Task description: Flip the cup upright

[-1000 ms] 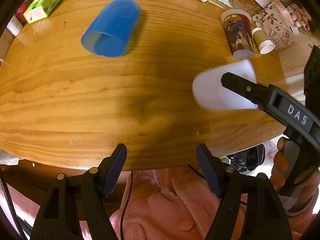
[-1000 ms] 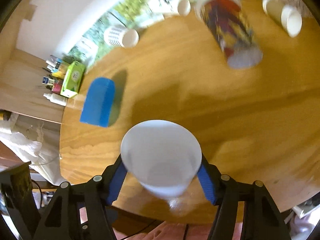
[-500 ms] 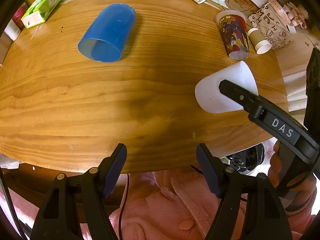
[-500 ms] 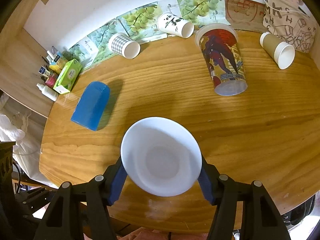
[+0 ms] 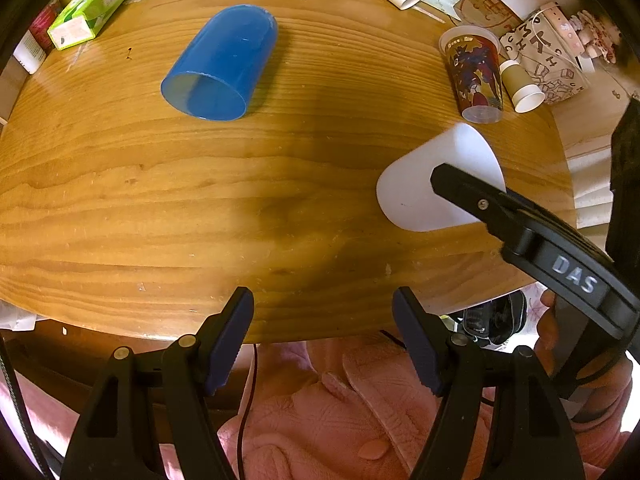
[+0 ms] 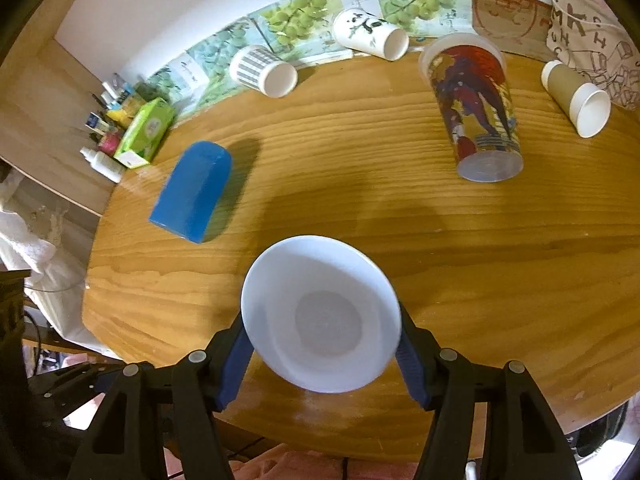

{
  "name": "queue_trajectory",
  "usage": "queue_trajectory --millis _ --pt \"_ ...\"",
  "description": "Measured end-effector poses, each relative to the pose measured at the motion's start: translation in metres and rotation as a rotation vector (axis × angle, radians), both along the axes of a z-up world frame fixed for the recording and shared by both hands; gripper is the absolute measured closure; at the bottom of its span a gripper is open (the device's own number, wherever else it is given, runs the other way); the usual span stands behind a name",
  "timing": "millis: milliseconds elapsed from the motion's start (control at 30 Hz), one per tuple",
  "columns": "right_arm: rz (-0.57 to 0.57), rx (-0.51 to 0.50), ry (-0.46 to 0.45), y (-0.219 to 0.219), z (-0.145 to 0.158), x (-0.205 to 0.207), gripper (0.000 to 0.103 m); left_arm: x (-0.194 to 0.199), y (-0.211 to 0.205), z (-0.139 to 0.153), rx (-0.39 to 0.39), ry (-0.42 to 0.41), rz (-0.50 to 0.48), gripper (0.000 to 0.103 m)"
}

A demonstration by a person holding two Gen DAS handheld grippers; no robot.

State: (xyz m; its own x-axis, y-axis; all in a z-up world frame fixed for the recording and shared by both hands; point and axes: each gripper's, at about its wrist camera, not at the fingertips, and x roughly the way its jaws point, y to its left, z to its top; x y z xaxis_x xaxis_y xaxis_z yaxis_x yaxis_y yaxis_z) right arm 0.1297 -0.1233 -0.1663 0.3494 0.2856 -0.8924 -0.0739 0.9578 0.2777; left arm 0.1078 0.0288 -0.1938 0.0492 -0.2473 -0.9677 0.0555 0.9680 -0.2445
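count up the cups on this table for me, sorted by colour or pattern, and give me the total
White cup, held in the right hand-held gripper: 1
Blue cup: 1
Cartoon-print cup: 1
Brown paper cup: 1
Checked paper cup: 1
Panda paper cup: 1
Total: 6

left hand-held gripper [image 5: 322, 334]: jaws apart, empty | right hand-held gripper [image 6: 322, 356]: jaws clamped, holding white cup [image 6: 320, 312]

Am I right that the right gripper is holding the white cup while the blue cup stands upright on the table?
Not quite: the blue cup lies on its side on the table, as the left wrist view shows. The right gripper does hold the white cup.
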Motion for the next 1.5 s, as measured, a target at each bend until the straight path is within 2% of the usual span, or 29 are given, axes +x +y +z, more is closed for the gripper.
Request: queue_trajectory --millis 67,333,600,833,1133,1267,1500 --pt "0.009 0.011 -0.028 0.001 0.006 -0.003 0.029 -0.001 0.0 0.0 -0.002 0.0 -0.003 0.028" --pt "0.017 0.064 -0.134 0.001 0.025 -0.019 0.025 -0.008 0.002 0.005 -0.011 -0.027 -0.012 0.027" --pt "-0.032 0.092 -0.277 -0.007 0.048 -0.046 0.022 -0.015 0.012 0.018 -0.039 -0.12 0.031 0.028" --pt "-0.095 0.075 -0.404 -0.02 0.069 -0.075 0.02 -0.024 0.02 0.045 -0.046 -0.28 0.087 0.028" --pt "-0.154 -0.002 -0.544 -0.032 0.097 -0.11 0.017 -0.031 0.009 0.084 -0.079 -0.501 0.096 0.027" --pt "-0.202 -0.049 -0.612 -0.041 0.113 -0.126 0.013 -0.039 0.002 0.1 -0.013 -0.599 0.097 0.027" --pt "-0.259 0.002 -0.671 -0.063 0.141 -0.139 0.012 -0.052 -0.004 0.128 0.041 -0.759 0.169 0.027"
